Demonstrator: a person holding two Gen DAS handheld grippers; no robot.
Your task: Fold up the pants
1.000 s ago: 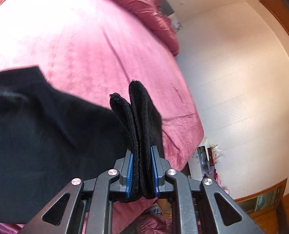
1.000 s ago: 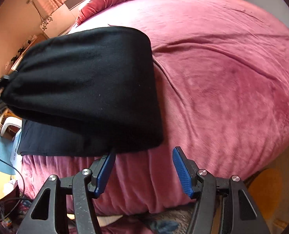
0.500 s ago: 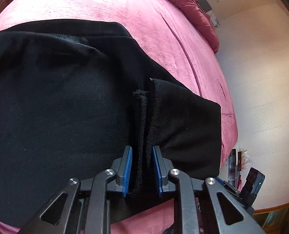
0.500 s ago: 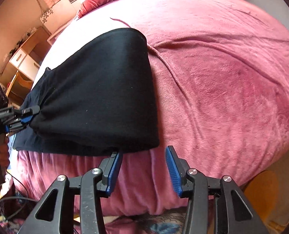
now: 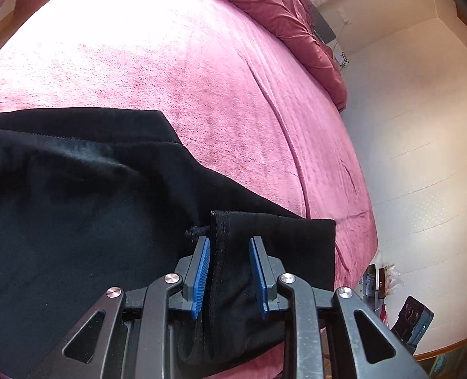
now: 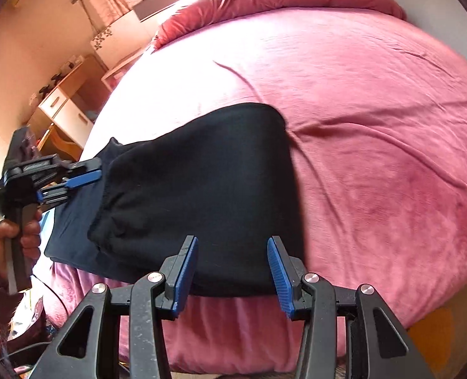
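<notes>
Left tongs [image 5: 229, 271]: jaws parted, blue pads either side of a hem of the black pants [image 5: 75, 214], which stands loose between them, against the left pad. The pants lie folded on the near part of the pink bed [image 5: 202, 72].

Right tongs [image 6: 232, 273]: jaws wide apart, gripping nothing, at the near edge of the folded pants [image 6: 202, 183]. The left tongs [image 6: 75, 180] sit at the pants' left edge.

Sunlit pink bed [image 6: 375, 126], wooden desk [image 6: 63, 101]
</notes>
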